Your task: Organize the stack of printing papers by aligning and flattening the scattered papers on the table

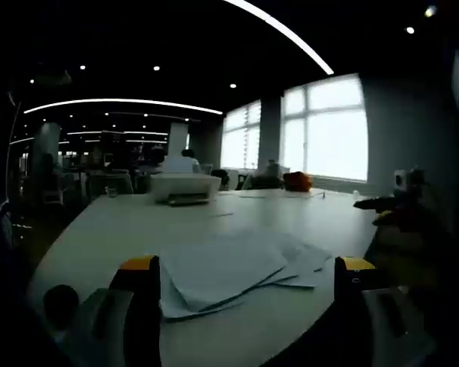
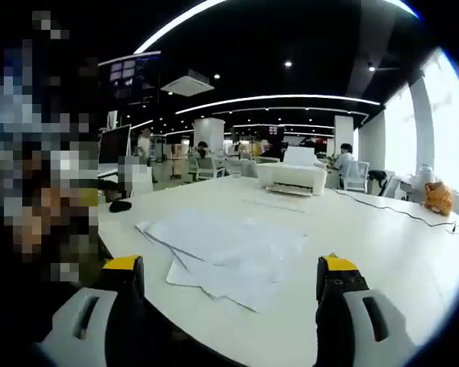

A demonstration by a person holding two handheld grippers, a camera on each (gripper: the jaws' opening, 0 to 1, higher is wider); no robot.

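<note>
Several white printing papers (image 1: 229, 269) lie fanned and skewed on the white table (image 1: 138, 222), just beyond my left gripper (image 1: 249, 275). That gripper is open, its yellow-tipped jaws standing wide apart with nothing between them. In the right gripper view the same loose sheets (image 2: 226, 248) spread out ahead of my right gripper (image 2: 233, 274), which is also open and holds nothing. The other gripper (image 1: 394, 202) reaches in at the right edge of the left gripper view, above the table's edge.
A white printer (image 2: 292, 177) stands at the far side of the table (image 2: 382, 229), with a cable (image 2: 390, 208) trailing right. An orange object (image 2: 438, 197) sits near the windows. A black mouse (image 2: 120, 205) lies at the left. People sit at desks behind.
</note>
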